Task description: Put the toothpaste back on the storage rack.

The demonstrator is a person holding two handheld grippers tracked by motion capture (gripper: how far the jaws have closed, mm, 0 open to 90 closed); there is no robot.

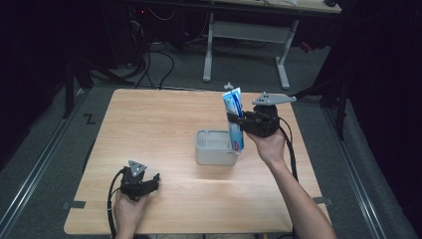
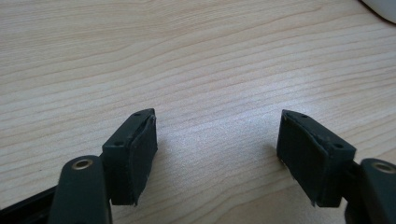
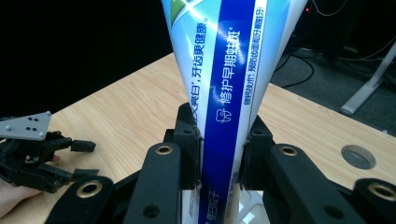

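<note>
High view: toothpaste tube (image 1: pixel 234 120) being pinched mid-body, upright, by right gripper (image 1: pixel 242 121), over grey bin (image 1: pixel 215 155) at 3 o'clock rim. Tube judged light, soft, slippery; flat faces best gripped. Left gripper (image 1: pixel 149 180) being rested at 7 o'clock, jaws spread.

Between the black right tool's (image 1: pixel 238 121) jaws, the tube (image 1: pixel 234 119) is blue and white with a red end; below it a grey bin (image 1: pixel 214 154) on a pale wood-grain bench (image 1: pixel 149 124).

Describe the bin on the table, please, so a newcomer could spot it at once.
On the wooden table, look near the middle. The small grey bin stands there, open-topped, the table's one container, with the right gripper holding a blue-and-white tube upright at its right edge.
</note>
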